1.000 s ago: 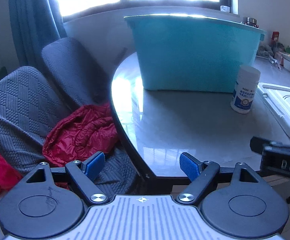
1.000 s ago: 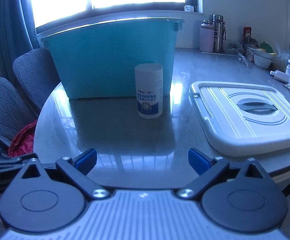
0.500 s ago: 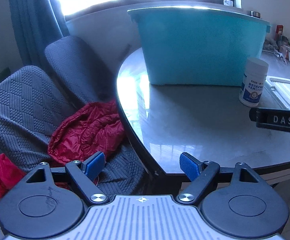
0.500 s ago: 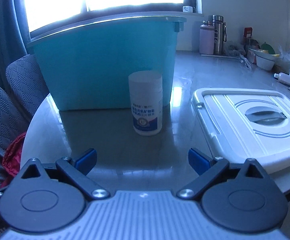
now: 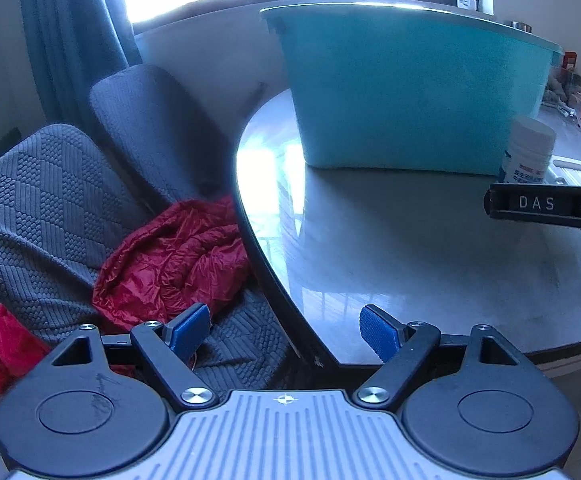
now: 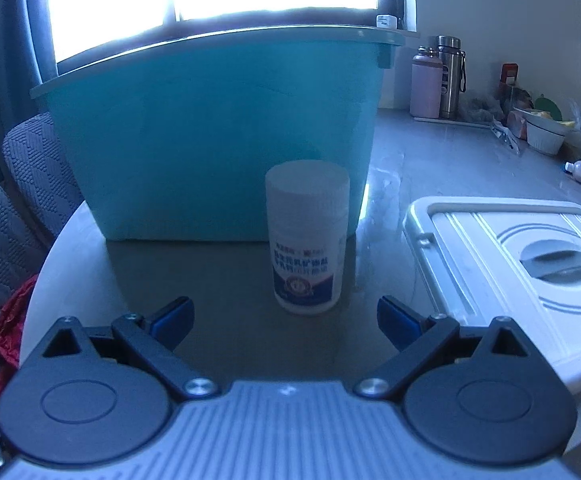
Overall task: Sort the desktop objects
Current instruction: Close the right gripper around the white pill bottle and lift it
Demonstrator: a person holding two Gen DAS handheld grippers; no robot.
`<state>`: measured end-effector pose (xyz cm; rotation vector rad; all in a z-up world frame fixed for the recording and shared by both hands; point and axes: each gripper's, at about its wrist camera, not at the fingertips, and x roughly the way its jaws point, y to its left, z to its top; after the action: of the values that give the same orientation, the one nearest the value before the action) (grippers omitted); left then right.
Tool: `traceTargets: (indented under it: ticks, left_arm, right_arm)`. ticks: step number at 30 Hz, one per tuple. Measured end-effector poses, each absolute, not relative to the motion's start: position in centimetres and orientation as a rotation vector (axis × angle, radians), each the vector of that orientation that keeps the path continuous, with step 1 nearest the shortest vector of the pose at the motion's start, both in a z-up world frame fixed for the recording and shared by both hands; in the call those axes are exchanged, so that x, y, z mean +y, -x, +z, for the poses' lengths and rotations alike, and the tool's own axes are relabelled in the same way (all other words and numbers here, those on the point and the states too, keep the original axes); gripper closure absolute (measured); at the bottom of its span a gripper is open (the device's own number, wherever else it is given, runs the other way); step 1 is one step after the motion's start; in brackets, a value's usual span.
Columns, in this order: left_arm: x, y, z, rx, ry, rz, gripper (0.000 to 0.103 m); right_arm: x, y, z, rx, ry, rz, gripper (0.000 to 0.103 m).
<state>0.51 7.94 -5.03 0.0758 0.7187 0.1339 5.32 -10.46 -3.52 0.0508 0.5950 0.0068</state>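
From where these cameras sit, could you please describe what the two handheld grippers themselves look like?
Each gripper, left gripper and right gripper, has black angled linkage arms with silver pivot screws, two round black discs, a ribbed grey centre plate and blue ridged pads on its fingers. In the left view, the right gripper's black side carries white letters "DAS". No cables or sleeves show.

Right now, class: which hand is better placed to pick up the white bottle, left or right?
Right. Its tongs are open and face the bottle head-on. The left tongs sit at the table edge, with the bottle far off to their side.
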Motion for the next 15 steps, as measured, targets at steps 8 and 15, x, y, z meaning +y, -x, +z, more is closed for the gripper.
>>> traceTargets:
  ticks: [8, 15]
  left_arm:
    - [8.6, -1.5, -5.0, 0.708, -0.066, 0.151, 0.019]
    - [8.9, -2.3, -5.2, 0.704, -0.056, 0.152, 0.019]
  right_arm:
    - [-10.2, -7.4, -3.7, 0.595, -0.043, 0.0, 0.005]
    - [-10.1, -9.4, -4.4, 0.621, -0.032, -0.026, 0.005]
